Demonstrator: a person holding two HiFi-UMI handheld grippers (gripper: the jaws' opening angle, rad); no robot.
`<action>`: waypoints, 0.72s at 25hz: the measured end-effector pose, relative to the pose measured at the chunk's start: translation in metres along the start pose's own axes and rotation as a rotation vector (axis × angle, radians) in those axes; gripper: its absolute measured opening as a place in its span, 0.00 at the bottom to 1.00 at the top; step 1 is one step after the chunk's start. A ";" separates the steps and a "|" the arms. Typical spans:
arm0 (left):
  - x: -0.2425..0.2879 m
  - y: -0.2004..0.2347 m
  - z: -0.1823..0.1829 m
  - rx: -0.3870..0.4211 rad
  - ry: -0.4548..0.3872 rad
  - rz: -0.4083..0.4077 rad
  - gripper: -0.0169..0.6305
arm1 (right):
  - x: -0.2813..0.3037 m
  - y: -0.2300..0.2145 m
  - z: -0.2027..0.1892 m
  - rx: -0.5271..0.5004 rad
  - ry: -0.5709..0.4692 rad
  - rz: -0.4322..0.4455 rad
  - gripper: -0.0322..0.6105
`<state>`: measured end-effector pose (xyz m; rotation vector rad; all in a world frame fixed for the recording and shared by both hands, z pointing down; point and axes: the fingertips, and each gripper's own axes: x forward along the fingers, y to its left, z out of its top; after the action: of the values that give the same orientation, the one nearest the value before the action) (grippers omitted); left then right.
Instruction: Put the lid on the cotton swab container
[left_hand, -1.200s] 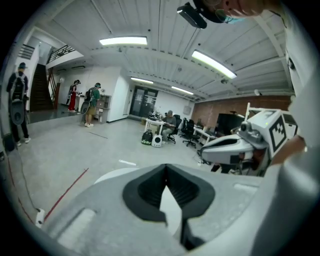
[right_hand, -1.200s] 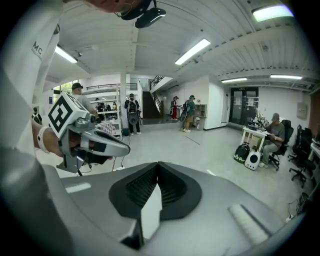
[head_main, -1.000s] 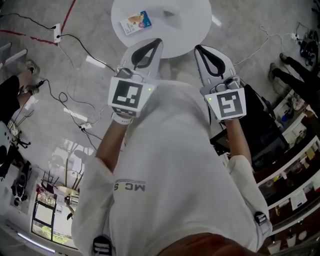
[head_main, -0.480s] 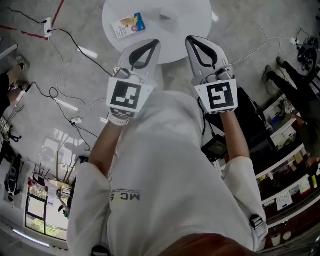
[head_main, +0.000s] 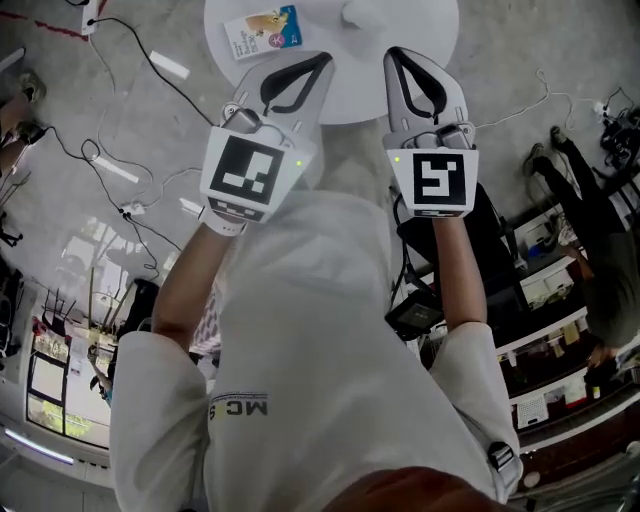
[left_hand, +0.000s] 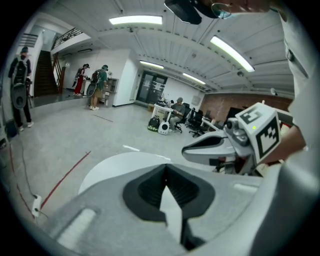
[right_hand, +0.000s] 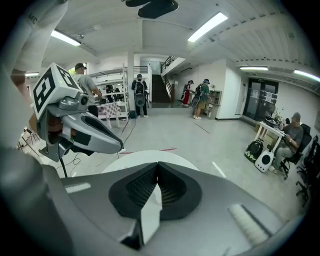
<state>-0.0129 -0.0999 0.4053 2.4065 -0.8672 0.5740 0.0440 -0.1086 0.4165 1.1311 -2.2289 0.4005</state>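
Pointing fwd over the near rim of a white round smooth tabletop (head_main: 352, 75): both tools, side by side and apart, w/ a bare strip of tabletop btwn them. The left gripper (head_main: 318, 66) has its jaws pressed together at the tips, nothing in the hollow btwn its dark ribbed pads. The right gripper (head_main: 398, 58) is the same: tips touching, empty. Both have grey matte plastic shells w/ black-white marker cubes at the rear.

A white rounded item (head_main: 370, 12) sits on the tabletop's far part, ahead of the right gripper, well apart, cut by the frame top; can't tell if container or lid. A blue-and-tan flat printed packet (head_main: 262, 30) lies near the table's left rim, ahead of the left gripper, not touching.

A grey speckled floor (head_main: 120, 120) runs open to the left, crossed by thin black cables (head_main: 150, 70). The right side is tighter: dark furniture and shelving close by.
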 end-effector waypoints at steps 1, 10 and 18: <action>0.005 0.003 -0.003 0.001 0.007 0.002 0.02 | 0.006 -0.003 -0.005 -0.003 0.011 -0.001 0.05; 0.041 0.014 -0.035 -0.002 0.046 -0.006 0.03 | 0.057 -0.011 -0.046 -0.007 0.075 0.016 0.05; 0.060 0.027 -0.050 -0.019 0.073 0.004 0.03 | 0.089 -0.020 -0.073 0.012 0.115 0.041 0.05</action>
<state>0.0000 -0.1156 0.4854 2.3524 -0.8431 0.6478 0.0463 -0.1391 0.5291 1.0432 -2.1554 0.4849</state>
